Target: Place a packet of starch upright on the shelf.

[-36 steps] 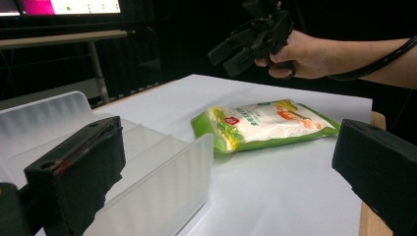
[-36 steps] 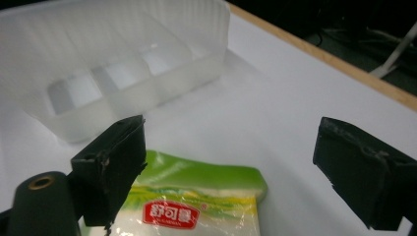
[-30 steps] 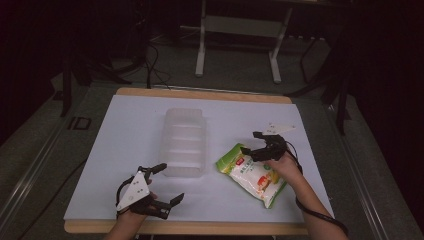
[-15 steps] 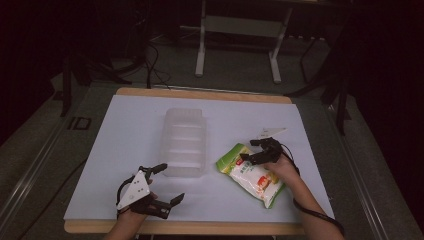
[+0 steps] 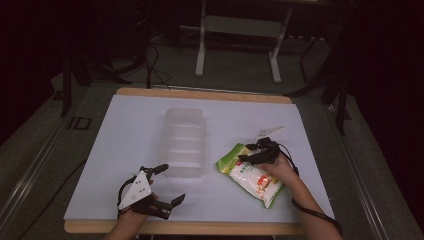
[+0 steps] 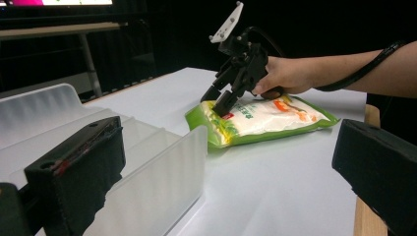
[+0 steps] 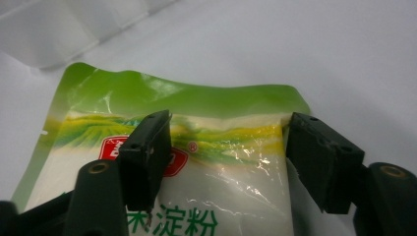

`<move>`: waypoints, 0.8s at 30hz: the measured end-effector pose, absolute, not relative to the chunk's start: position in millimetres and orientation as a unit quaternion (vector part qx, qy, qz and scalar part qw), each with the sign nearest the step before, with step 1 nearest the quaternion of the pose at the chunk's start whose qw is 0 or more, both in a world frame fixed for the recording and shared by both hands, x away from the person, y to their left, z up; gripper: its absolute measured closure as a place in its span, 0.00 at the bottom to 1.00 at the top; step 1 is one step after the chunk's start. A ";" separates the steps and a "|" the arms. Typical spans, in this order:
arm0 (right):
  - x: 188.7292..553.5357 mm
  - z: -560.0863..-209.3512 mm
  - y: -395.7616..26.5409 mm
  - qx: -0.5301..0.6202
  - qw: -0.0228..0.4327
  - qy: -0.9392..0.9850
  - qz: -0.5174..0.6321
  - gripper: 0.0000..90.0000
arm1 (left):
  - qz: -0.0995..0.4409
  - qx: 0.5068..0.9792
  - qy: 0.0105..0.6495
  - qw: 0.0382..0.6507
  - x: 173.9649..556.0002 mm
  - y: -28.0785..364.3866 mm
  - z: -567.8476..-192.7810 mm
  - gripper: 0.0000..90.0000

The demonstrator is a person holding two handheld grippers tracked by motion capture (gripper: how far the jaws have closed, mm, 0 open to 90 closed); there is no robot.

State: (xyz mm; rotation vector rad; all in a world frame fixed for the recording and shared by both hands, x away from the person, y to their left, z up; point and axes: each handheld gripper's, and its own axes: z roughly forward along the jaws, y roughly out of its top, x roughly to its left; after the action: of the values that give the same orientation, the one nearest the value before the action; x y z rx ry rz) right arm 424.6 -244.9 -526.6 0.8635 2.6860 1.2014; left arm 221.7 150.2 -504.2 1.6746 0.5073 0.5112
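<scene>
A green and white bag of powder lies flat on the white table, right of centre. My right gripper points down onto the bag's green top end. Its jaws have just been closing. In the right gripper view the bag lies between the jaws of the right gripper: one jaw rests on its printed face, the other stands at its right edge, with a wide gap left. My left gripper rests open near the table's front left, holding nothing, beside a clear plastic container.
The container's frosted wall stands close in front of the left gripper, and its corner lies just beyond the bag. The table's wooden front edge runs below both hands. A metal stand stands on the dark floor behind.
The right gripper has come down onto the bag's top end and its jaws have narrowed. The left gripper, the bag and the container have stayed put.
</scene>
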 end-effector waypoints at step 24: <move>417.3 -523.6 -242.0 0.284 0.071 0.887 0.357 0.92 | 0.221 0.727 0.219 0.613 222.0 148.0 -503.8 0.00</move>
State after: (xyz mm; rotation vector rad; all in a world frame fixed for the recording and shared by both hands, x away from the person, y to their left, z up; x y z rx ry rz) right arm 417.3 -242.0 -523.6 0.8555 2.6663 1.0750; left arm 222.0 148.0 -503.8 1.6757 0.5045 0.5095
